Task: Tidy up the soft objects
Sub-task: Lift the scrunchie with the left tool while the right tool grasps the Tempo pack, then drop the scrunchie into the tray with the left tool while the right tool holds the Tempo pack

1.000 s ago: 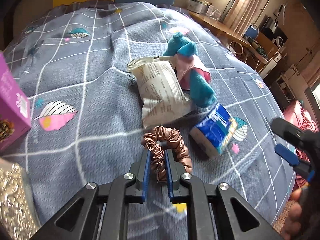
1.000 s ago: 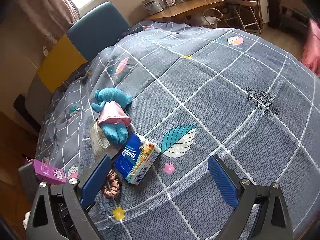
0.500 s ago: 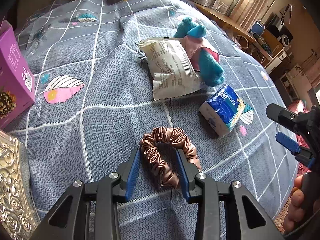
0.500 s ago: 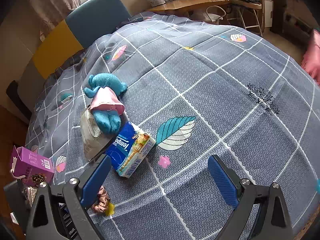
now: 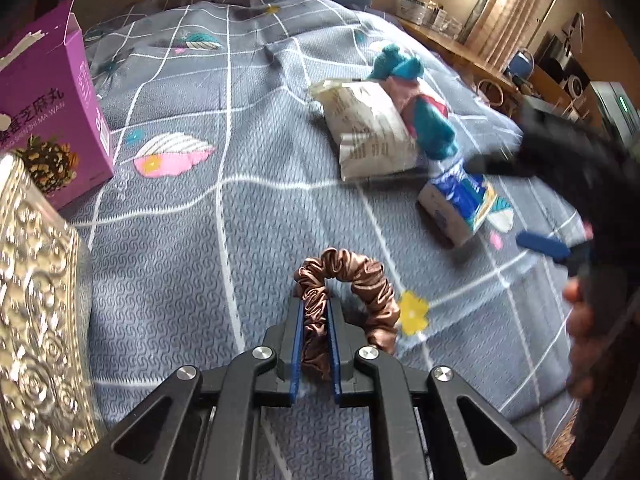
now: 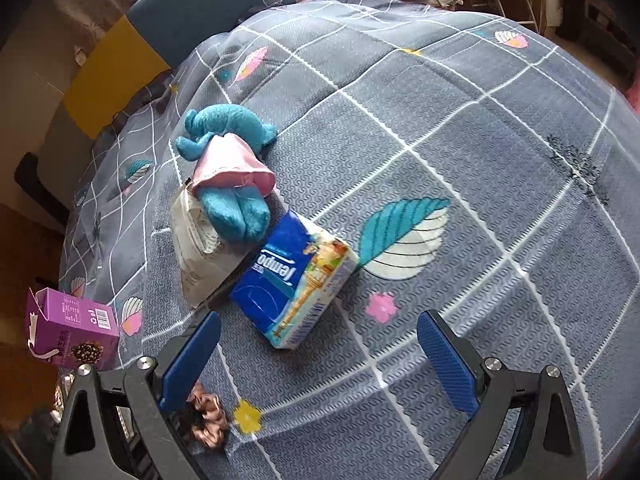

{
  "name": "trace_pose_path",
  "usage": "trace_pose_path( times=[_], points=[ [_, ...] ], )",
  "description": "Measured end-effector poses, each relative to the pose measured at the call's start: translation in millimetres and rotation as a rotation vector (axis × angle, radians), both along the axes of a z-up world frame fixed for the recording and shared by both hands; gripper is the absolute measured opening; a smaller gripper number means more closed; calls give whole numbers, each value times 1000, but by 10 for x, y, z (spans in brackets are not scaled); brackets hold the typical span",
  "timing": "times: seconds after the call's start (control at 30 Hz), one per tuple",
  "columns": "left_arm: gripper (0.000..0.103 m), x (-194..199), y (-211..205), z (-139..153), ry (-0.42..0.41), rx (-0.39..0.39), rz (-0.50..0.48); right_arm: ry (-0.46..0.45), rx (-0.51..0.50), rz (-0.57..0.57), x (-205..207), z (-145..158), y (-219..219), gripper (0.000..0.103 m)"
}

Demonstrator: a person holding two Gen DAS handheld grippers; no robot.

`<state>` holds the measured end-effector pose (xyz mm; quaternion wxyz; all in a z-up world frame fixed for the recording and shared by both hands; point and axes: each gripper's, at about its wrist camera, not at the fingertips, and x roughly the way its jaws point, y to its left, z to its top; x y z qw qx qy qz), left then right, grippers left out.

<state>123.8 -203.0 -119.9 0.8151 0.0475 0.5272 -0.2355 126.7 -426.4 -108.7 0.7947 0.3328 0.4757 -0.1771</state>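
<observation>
A brown satin scrunchie (image 5: 360, 276) lies on the grey checked bedcover (image 5: 192, 248), and my left gripper (image 5: 314, 312) is shut on its near side. The scrunchie (image 6: 208, 424) also shows low in the right wrist view. A blue tissue pack (image 6: 288, 284) lies in front of my right gripper (image 6: 320, 320), whose jaws are opening wide with nothing between the pads. In the left wrist view the right gripper (image 5: 516, 204) is a blur over the tissue pack (image 5: 460, 204). A teal plush toy in a pink dress (image 6: 232, 184) rests on a white packet (image 6: 196, 252).
A purple carton (image 5: 52, 112) stands at the left with an embossed silver tin (image 5: 32, 320) beside it. A blue and yellow headboard (image 6: 168, 24) is at the far end. A wooden desk (image 5: 460, 44) with clutter lies beyond the bed's right edge.
The left jaws opened around the scrunchie, then shut on it again. The right gripper came down and closer over the tissue pack, its jaws a little wider.
</observation>
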Motion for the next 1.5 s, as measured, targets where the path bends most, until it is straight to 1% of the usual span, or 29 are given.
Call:
trace_pose_path(
  times=[0.07, 0.17, 0.2, 0.23, 0.27, 0.3, 0.33, 0.43, 0.5, 0.53, 0.6, 0.67, 0.77, 0.83, 0.93, 1.03, 1.1, 1.17, 1.27, 1.33, 1.4, 1.5],
  points=[
    [10, -58, -3, -2, -29, 13, -14, 26, -25, -7, 179, -32, 55, 103],
    [10, -95, -19, 5, -61, 39, -50, 85, -105, 25, 426, -109, 164, 102],
    [10, -99, -24, 3, -67, 40, -56, 113, -121, 47, 482, -147, 192, 93],
    [11, -105, -28, 3, -71, 40, -62, 138, -143, 71, 510, -169, 221, 77],
    [11, -111, -31, 2, -73, 41, -67, 132, -170, 95, 500, -140, 255, 76],
    [11, -122, -20, 0, -73, 41, -66, 134, -179, 126, 477, -124, 280, 72],
    [11, -119, -17, 0, -71, 41, -62, 134, -177, 154, 431, -113, 295, 70],
    [11, -115, -39, -15, -77, 44, -58, 142, -181, 252, 214, -81, 334, 70],
    [10, -87, -109, -70, -91, 54, -68, 166, -161, 318, 67, -134, 356, 70],
    [10, -86, -116, -64, -93, 61, -73, 154, -156, 341, 2, -158, 358, 70],
    [9, -75, -127, -33, -80, 69, -74, 141, -164, 353, -47, -167, 356, 68],
    [8, -16, -152, 4, -59, 60, -74, 153, -176, 343, -55, -190, 364, 68],
    [8, 39, -199, 204, -89, 55, -78, 187, -266, 374, 10, -207, 517, 65],
    [8, 184, -244, 360, -116, 44, -80, 190, -275, 378, 16, -209, 551, 62],
    [8, 419, -336, 739, -172, 36, -79, 185, -272, 369, -19, -194, 538, 56],
    [8, 814, -242, 1208, -197, 1, -21, 181, -289, 385, -21, -183, 544, 54],
    [8, 1084, -75, 1530, -252, 2, 43, 178, -304, 398, -17, -183, 568, 53],
    [8, 1330, 209, 1787, -296, 10, 110, 175, -315, 409, 3, -162, 576, 53],
    [8, 1591, 805, 2001, -339, 31, 219, 172, -317, 411, 29, -162, 595, 53],
    [8, 1644, 1215, 2040, -356, 36, 280, 173, -315, 411, 40, -161, 595, 53],
    [8, 1619, 1662, 2017, -357, 37, 338, 174, -315, 411, 43, -158, 593, 53],
    [8, 1498, 2299, 1844, -323, 31, 409, 177, -323, 415, 66, -171, 573, 53]
  ],
)
